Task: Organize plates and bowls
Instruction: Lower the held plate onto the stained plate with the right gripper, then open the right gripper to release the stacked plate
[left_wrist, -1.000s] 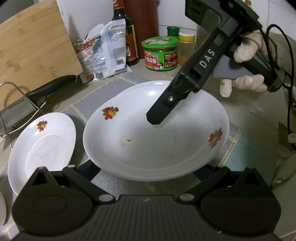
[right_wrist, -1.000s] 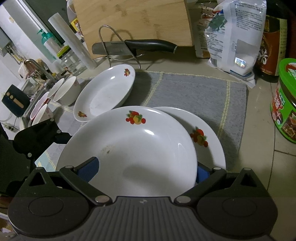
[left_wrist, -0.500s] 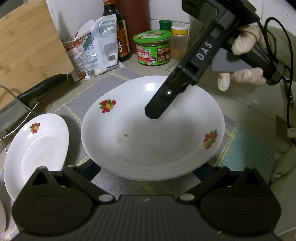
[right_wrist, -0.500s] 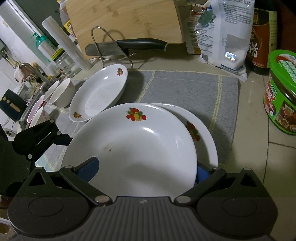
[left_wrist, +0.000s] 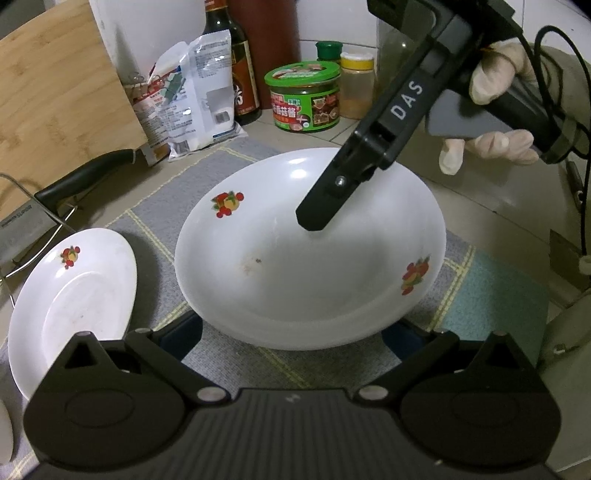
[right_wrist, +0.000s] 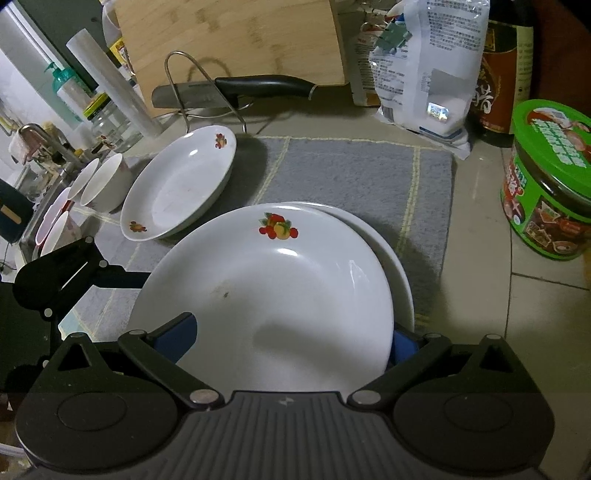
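Observation:
A large white plate (left_wrist: 306, 277) (right_wrist: 266, 295) with fruit decals lies on a second white plate (right_wrist: 400, 266), offset toward its left. My left gripper (left_wrist: 291, 332) is open, and the plate's near rim covers its fingertips. It also shows at the left of the right wrist view as the left gripper (right_wrist: 74, 277). My right gripper (right_wrist: 291, 339) is open and straddles the opposite rim. Its one finger (left_wrist: 317, 218) is inside the plate, the other outside the rim. A third plate (left_wrist: 74, 302) (right_wrist: 181, 184) lies on the grey mat (right_wrist: 351, 170).
Several bowls (right_wrist: 105, 181) stand by the sink at the left. A knife (right_wrist: 258, 83) rests on a wire rack (right_wrist: 184, 59) before a wooden board (left_wrist: 55, 92). A green jar (right_wrist: 550, 184), bottles and a bag (left_wrist: 192, 92) line the back. A gloved hand (left_wrist: 495, 77) holds the right gripper.
The top plate has slid further over the lower one, whose exposed edge has shrunk. Both grippers moved along with it and stayed open.

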